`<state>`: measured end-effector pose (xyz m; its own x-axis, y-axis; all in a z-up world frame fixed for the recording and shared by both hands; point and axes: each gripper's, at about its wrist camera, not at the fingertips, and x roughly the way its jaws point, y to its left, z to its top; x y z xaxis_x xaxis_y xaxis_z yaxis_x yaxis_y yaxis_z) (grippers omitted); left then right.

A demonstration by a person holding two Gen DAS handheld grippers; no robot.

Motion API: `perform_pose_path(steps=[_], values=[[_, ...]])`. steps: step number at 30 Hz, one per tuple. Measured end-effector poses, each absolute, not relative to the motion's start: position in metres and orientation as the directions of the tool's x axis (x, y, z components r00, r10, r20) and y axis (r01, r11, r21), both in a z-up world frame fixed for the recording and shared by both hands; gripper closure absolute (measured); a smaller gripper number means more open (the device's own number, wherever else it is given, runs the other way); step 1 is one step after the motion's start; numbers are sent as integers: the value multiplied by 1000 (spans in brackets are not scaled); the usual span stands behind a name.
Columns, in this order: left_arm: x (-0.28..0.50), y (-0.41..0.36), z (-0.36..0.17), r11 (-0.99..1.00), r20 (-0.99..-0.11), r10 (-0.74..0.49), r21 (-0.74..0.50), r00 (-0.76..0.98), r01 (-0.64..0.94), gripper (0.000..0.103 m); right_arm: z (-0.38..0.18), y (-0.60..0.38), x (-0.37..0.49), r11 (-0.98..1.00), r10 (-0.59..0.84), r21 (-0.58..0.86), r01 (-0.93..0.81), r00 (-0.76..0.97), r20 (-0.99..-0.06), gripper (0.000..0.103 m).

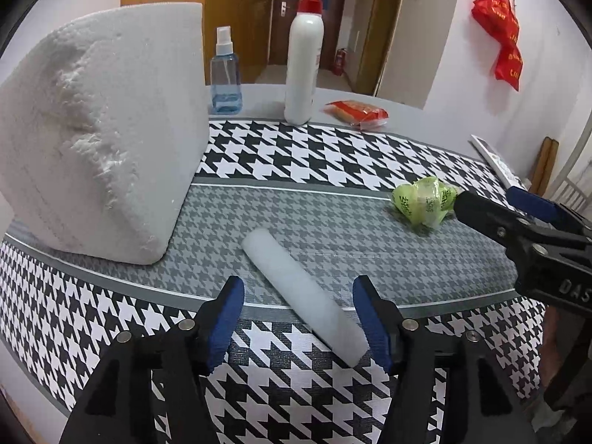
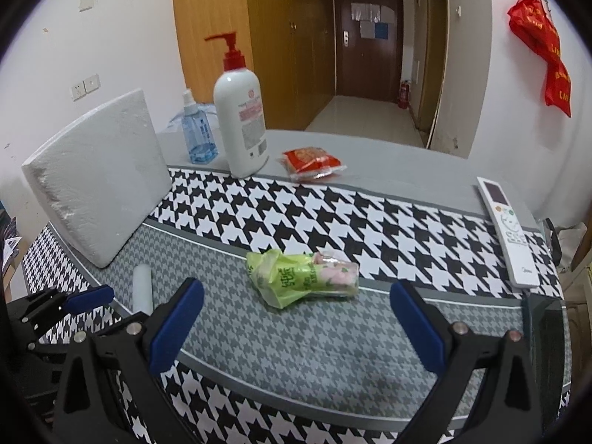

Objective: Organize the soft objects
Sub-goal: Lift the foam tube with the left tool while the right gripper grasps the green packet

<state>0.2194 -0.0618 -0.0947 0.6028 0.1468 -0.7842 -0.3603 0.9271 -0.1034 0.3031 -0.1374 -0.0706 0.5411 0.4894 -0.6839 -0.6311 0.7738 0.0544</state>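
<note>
Left gripper (image 1: 298,314), jaws apart astride the white foam cylinder (image 1: 299,294), should lift straight clear while the open-jawed right gripper (image 2: 296,327) squares up short of the crumpled green plastic packet (image 2: 301,277).

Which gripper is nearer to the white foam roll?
Left. The left gripper has its open jaws on either side of the white foam roll; the right gripper is off to the side, facing the green bag.
</note>
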Motion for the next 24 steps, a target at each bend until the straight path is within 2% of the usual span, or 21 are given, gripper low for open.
perform_pose_path(steps=[12,15,18,20,22,24], values=[[226,-67,-102,918,-816,118,-128,566,-376,42,-79,-129,314,766,486,65,-639,511,-709,1],[227,-67,-102,913,-816,137,-116,562,-391,64,-81,-130,316,763,496,81,-642,500,-710,1],[227,-68,-101,917,-815,121,-127,567,-377,71,-84,-130,317,764,492,81,-640,497,-715,1],[228,-63,-101,917,-810,112,-139,576,-374,79,-87,-129,319,765,489,83,-639,491,-721,1],[226,-58,-99,915,-798,115,-147,591,-376,94,-90,-126,320,759,490,85,-645,481,-727,1],[226,-60,-98,924,-788,119,-134,604,-358,94,-91,-124,320,759,484,76,-647,482,-731,1]])
